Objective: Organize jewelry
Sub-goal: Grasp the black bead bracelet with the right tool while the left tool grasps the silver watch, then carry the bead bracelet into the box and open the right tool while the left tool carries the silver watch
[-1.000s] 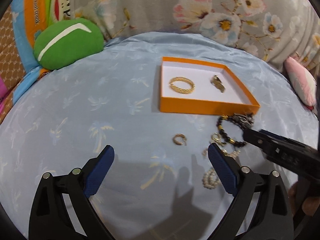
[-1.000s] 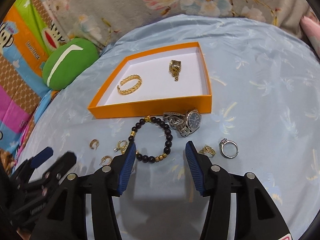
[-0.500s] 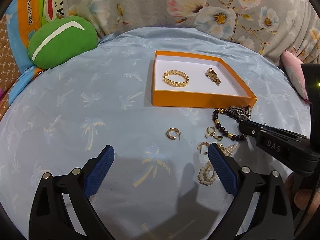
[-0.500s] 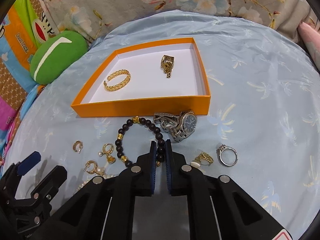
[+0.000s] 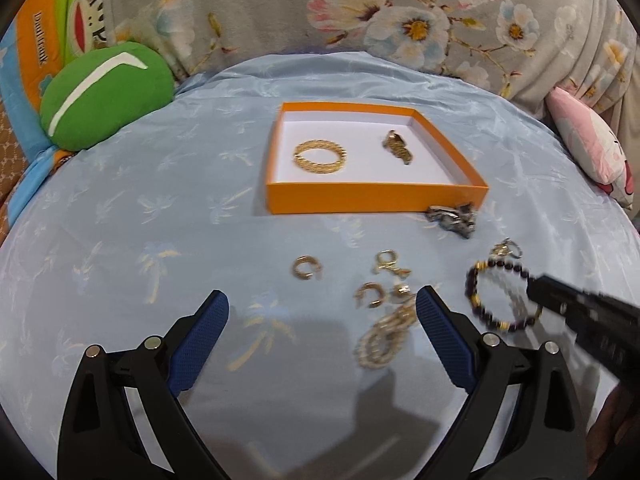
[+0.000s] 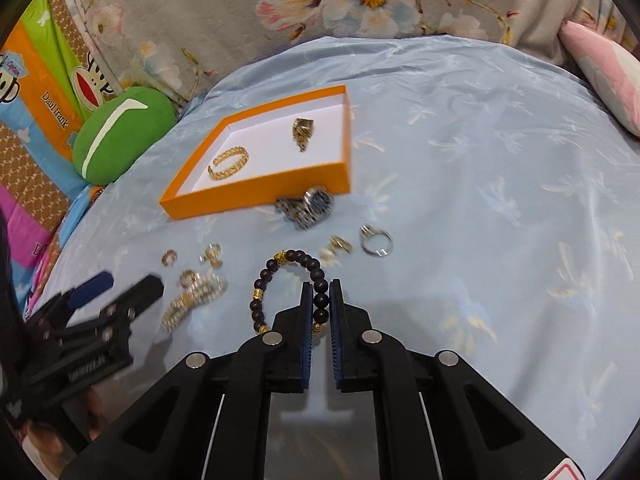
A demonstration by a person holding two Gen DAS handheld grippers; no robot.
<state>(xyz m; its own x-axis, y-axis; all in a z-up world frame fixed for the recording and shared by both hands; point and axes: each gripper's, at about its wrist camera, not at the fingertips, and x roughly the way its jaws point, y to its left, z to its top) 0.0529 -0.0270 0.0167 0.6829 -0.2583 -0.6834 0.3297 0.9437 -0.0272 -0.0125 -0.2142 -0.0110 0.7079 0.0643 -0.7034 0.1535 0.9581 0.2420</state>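
Note:
My right gripper [image 6: 321,292] is shut on a dark bead bracelet [image 6: 276,266] with gold beads; the left wrist view shows the bracelet [image 5: 476,284] blurred at the right gripper's [image 5: 534,286] tip. An orange box [image 5: 376,198] [image 6: 256,196] holds a gold bangle [image 5: 320,156] and a gold chain piece [image 5: 398,146]. A silver watch [image 6: 310,206] lies at the box's front corner. My left gripper [image 5: 322,298] stands open over the cloth, with gold earrings [image 5: 306,272] just ahead and a pearl bracelet [image 5: 384,336] by its right finger.
A silver ring [image 6: 376,240] and a small gold ring [image 6: 340,245] lie right of the bracelet. The light blue cloth [image 5: 160,208] ends at a green cushion [image 5: 104,96] on the left, a pink pillow [image 5: 588,152] on the right and floral fabric behind.
My right gripper closed on the bead bracelet and drew it away from the watch and box, toward me. The left gripper stayed open and hardly moved.

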